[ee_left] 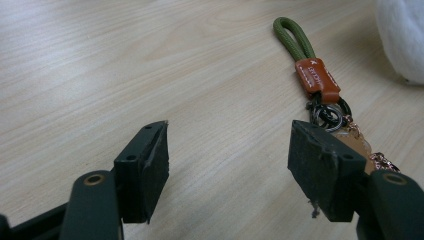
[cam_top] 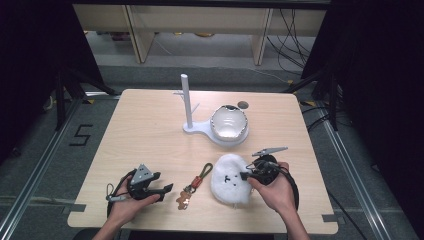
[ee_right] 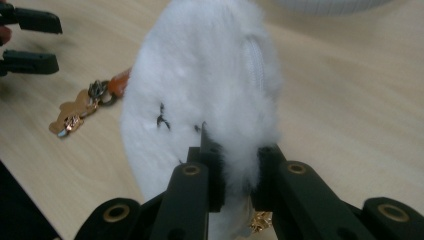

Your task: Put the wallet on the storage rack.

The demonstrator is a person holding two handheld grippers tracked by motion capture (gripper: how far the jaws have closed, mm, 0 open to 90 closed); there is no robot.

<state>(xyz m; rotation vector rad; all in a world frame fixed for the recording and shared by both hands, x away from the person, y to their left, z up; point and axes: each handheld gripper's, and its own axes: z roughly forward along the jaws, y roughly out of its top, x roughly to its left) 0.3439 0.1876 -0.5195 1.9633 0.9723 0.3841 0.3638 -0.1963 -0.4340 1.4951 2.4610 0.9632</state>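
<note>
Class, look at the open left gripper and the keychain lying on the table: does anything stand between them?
Nothing visible does. The left gripper faces the keychain over bare table; the white plush pouch lies farther right.

A black digit "5" is marked on the grey floor (cam_top: 50,145) to the left of the light wooden tabletop (cam_top: 150,130). The orange leather tab (ee_left: 317,76) on the green cord key fob bears a small embossed stamp, too small to read.

high view: above, looking down on table (cam_top: 150,130) | gripper views: super close, low over it | shared: keychain (ee_left: 320,95) beside white pouch (ee_right: 200,90)
</note>
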